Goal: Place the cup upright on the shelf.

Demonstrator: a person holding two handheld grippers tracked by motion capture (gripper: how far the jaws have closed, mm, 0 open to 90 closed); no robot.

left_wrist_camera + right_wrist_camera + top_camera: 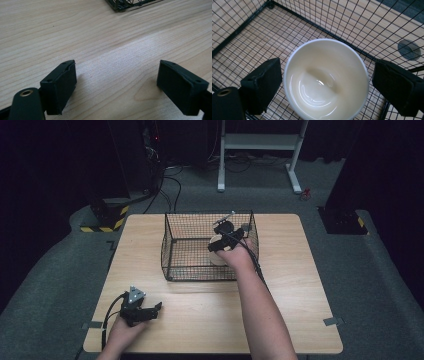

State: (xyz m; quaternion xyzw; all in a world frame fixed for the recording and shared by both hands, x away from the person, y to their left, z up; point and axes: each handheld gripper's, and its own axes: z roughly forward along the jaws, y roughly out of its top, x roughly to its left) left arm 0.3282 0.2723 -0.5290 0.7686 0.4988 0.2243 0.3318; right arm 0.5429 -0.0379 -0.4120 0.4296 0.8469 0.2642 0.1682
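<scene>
A black wire basket [172,252] stands at the middle of the wooden table [295,285]. A white bowl [325,80] sits upright on the basket's mesh floor, toward its right side, empty with a glossy cream interior. The right gripper [325,86] reaches down into the basket with its jaws spread wide, one on each side of the bowl's rim; whether either pad touches the rim cannot be determined, though a narrow gap appears on both sides. The left gripper [116,87] rests low at the table's near left edge, well apart from the basket, jaws spread over bare wood.
</scene>
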